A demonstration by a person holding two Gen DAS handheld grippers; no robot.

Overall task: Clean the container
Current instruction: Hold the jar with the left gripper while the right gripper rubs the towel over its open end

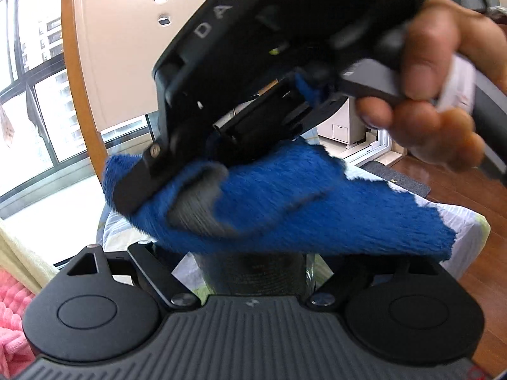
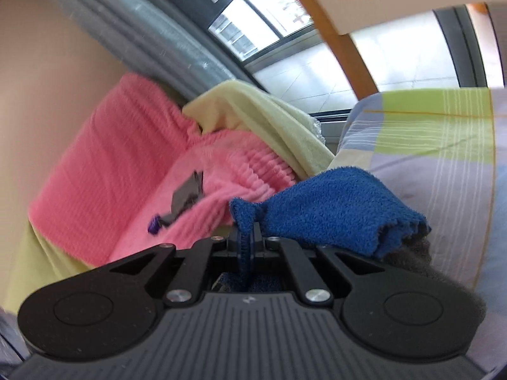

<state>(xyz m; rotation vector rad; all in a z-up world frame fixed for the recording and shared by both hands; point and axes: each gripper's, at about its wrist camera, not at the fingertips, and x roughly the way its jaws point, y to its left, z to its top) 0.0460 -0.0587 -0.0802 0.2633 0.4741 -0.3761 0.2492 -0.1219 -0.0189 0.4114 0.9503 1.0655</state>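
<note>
In the left wrist view a dark ribbed cylindrical container (image 1: 253, 274) stands between the arms of my left gripper (image 1: 253, 262), which looks closed around it; its fingertips are hidden under the blue cloth (image 1: 301, 202). The right gripper (image 1: 177, 190), held by a hand, presses the cloth down on the container's top. In the right wrist view my right gripper (image 2: 248, 240) is shut on a pinched fold of the blue cloth (image 2: 332, 209), which bunches to the right over something grey.
A pink towel (image 2: 126, 171) and a pale yellow cloth (image 2: 263, 117) lie on the left. A checked bedsheet (image 2: 437, 145) lies right. A wooden frame (image 1: 73, 72), windows and wood floor (image 1: 459, 196) surround the bed.
</note>
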